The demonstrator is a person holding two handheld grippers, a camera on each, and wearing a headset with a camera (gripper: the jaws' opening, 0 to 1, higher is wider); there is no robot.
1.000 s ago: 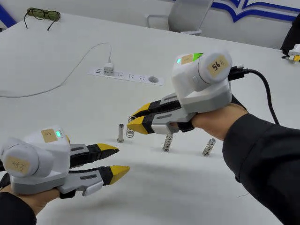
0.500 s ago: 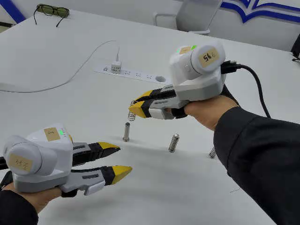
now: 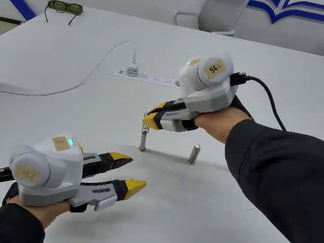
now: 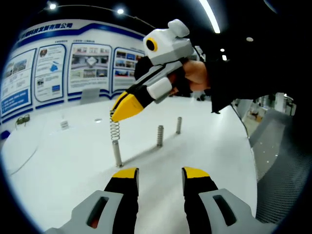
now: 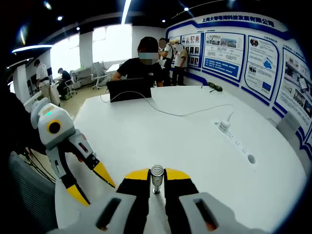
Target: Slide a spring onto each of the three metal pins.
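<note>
Clenching on the top coils of a spring [image 5: 156, 176], the yellow-tipped fingers [image 5: 140, 176] of the right gripper [image 3: 148, 119] hold it upright, the coil standing in the narrow gap between them in the right gripper view. The spring hangs straight down from the tips, and its lower end meets the top of a bare pin [image 4: 117, 155] that stands upright on the white table [image 3: 76, 121]; whether the lowest coil is already around the pin's tip cannot be told. Beside it stands a second pin [image 4: 159, 142] with a second spring [image 3: 194, 153] around it, and the left gripper view shows a third pin [image 4: 179, 125] farther along the same row, too small to say what it carries. A hand [image 3: 220, 121] in a dark sleeve grips the right gripper's white body, and a black cable [image 3: 263, 96] runs off from the rear of that body. The left gripper [image 3: 129, 172] hovers low and near the person, well apart from the pins, its fingers [image 4: 126, 178] released with a clear gap between them, grasping nothing and pointing towards the bare pin. Farther back on the table lies a white power strip [image 3: 149, 79] with a white plug [image 3: 132, 70] in it, a white cable [image 3: 76, 83] trailing off to the left, and a pair of glasses [image 3: 63, 6] near the far edge. In the right gripper view a person [image 5: 138, 68] sits behind a laptop [image 5: 129, 90] at the far side of the table.
</note>
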